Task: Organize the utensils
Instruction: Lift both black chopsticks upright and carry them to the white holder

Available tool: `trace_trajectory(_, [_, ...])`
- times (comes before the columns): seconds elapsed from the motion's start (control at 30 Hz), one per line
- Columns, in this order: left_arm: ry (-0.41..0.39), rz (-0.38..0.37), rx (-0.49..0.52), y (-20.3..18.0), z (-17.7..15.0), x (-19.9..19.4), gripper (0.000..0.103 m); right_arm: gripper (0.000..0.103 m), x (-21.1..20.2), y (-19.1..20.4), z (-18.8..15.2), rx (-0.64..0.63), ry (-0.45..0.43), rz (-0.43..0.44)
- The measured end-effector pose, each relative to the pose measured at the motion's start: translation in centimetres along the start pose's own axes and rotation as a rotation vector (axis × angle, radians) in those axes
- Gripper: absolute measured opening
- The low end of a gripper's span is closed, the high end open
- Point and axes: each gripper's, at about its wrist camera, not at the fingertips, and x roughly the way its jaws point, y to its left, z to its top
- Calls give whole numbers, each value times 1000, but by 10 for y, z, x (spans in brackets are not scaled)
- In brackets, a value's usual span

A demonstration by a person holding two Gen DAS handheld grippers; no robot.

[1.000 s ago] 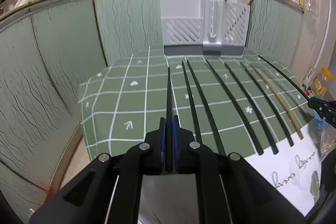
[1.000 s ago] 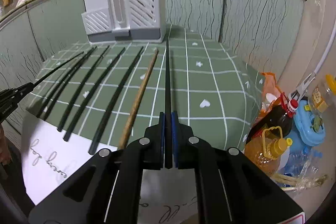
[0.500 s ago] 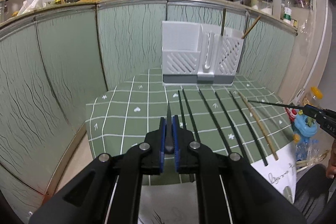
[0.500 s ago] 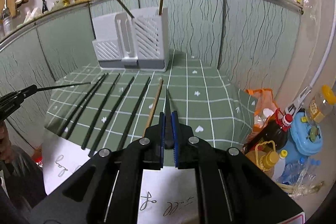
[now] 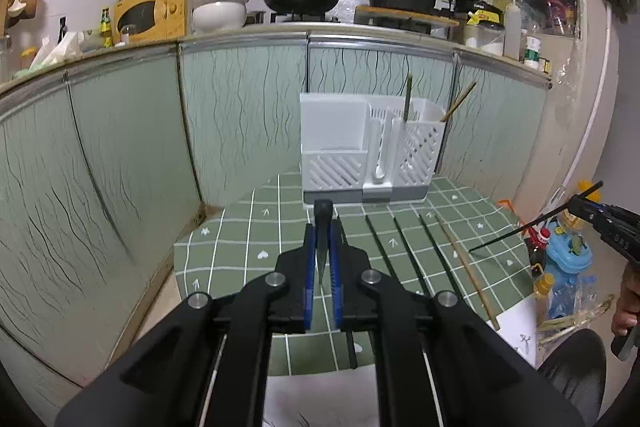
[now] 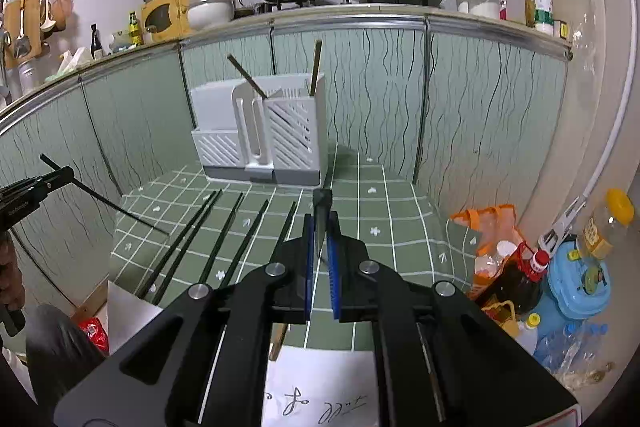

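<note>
On a low table (image 5: pixel 224 251) covered by a green grid-patterned cloth, black chopsticks (image 6: pixel 224 239) and one wooden chopstick (image 5: pixel 466 267) are laid in a row; a white utensil holder (image 5: pixel 360 151) is stood at the far edge, two wooden sticks upright in it. Pale green cabinet panels (image 5: pixel 120 167) are seen behind, under a counter crowded with pans; bottles (image 6: pixel 516 271) are clustered beside the table. The left gripper (image 5: pixel 323 251) is clamped tight on one black chopstick; likewise the right gripper (image 6: pixel 320 247).
</note>
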Motion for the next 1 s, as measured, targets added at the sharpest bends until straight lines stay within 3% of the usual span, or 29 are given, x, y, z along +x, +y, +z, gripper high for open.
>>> trace_trajectory(0.37, [-32,-33,5,-4,25,-8,6,6,-12,8,24,-25,-45,17])
trace_trajectory(0.8, [-67,-86,14,-24,63,5,6,6,1,16,68,-69,-59,14])
trace_trajectory(1.0, [-78,-116,30,-41,75,11,6,6,6,15,69,-64,-61,31])
